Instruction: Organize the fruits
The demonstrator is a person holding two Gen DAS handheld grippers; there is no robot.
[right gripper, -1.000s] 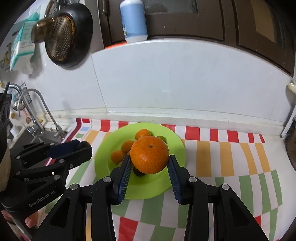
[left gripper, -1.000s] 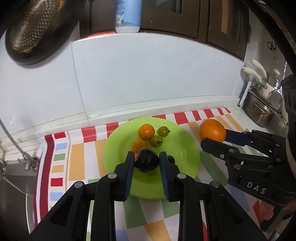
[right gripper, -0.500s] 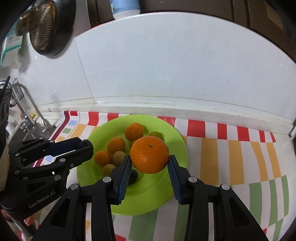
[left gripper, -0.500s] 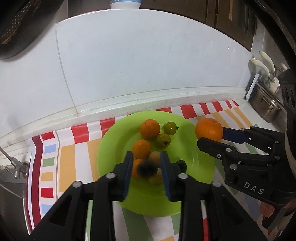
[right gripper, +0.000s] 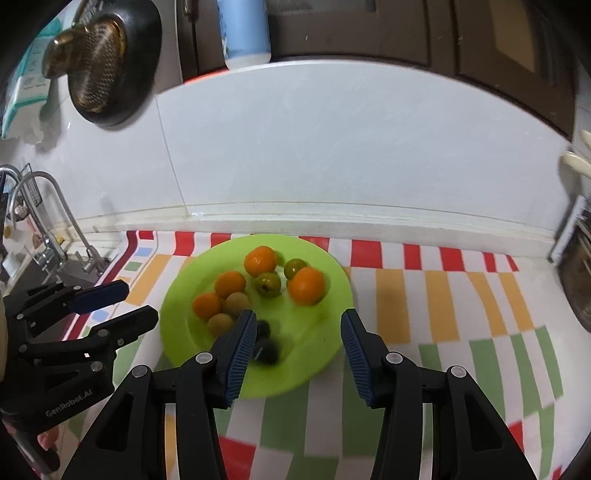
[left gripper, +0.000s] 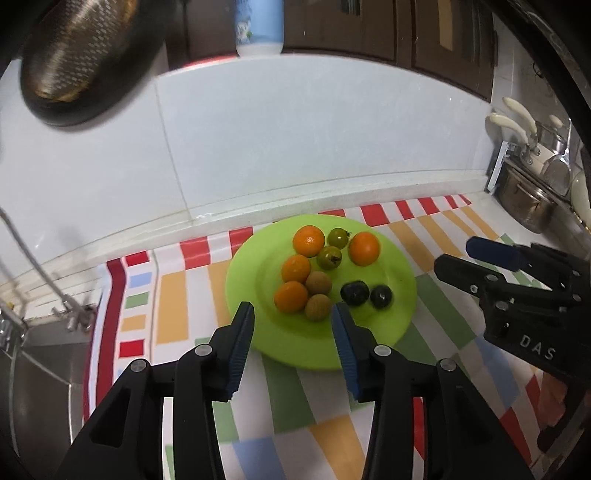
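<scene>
A green plate [left gripper: 397, 275] [right gripper: 317, 347] lies on the striped cloth and holds several small oranges, two green fruits [left gripper: 330, 257], two brown longans [left gripper: 317, 306] and two dark plums [left gripper: 354, 292] [right gripper: 266, 352]. One orange [left gripper: 364, 248] [right gripper: 306, 285] sits at the plate's right side, slightly blurred in the right wrist view. My left gripper [left gripper: 293, 317] hovers over the plate's near edge, its jaws opening with nothing between them. My right gripper [right gripper: 299, 321] [left gripper: 476, 258] is over the plate's near right part, its jaws also opening and empty. The left gripper [right gripper: 110, 306] shows left of the plate.
A white tiled wall rises behind the counter, with a strainer [left gripper: 74, 55] hanging on it and a blue bottle [left gripper: 258, 26] on the ledge. A tap [right gripper: 44, 206] and sink lie at the left. Pots and a knife rack [left gripper: 524, 184] stand at the right.
The left gripper let the dark plum go onto the plate and the right gripper let the orange go onto it. Both jaws spread and both grippers drew back from the plate.
</scene>
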